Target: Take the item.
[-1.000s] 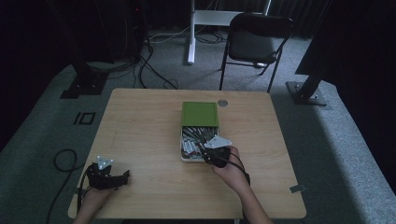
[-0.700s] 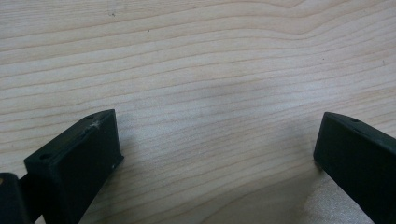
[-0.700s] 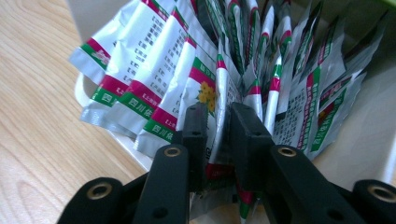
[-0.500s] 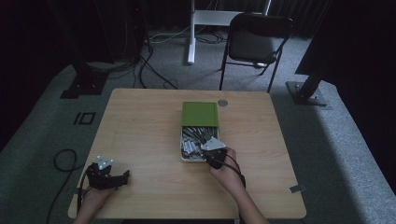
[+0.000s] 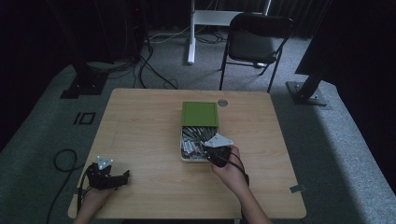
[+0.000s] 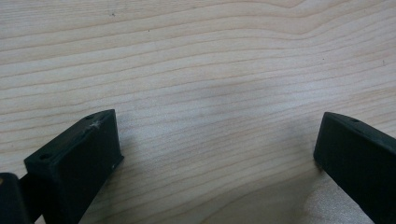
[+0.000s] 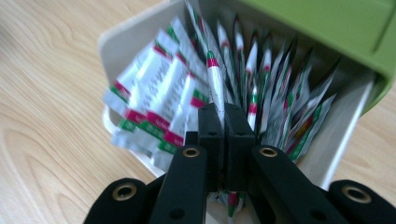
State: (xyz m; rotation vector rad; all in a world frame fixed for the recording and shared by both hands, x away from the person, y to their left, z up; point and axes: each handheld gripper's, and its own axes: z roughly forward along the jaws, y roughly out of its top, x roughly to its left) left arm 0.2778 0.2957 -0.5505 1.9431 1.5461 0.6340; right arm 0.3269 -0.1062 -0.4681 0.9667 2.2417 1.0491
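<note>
In the right gripper view we see the right hand-held gripper (image 7: 224,116) with its jaws pressed nearly together, pinching one thin white sachet (image 7: 215,79) with red and green bands, which stands up among the many like sachets packed in the white tray (image 7: 140,28). From above, that right hand-held gripper (image 5: 218,151) sits over the near end of the tray (image 5: 183,157), close to the middle of the bench (image 5: 140,121), and the green lid (image 5: 200,114) covers the tray's far half; the close view shows the lid (image 7: 327,23) overhanging the sachets at upper right. The left hand-held gripper (image 5: 109,176) rests near the bench's near left corner, well apart from the tray, and its own view shows the left hand-held gripper (image 6: 217,140) with jaws spread wide over bare wood grain (image 6: 210,70), nothing between them. We find broad open bench to the left of the tray and behind the left hand. A small round disc (image 5: 222,102) lies near the far edge, just beside the lid. A folding chair (image 5: 254,44) stands on the floor beyond the bench.
</note>
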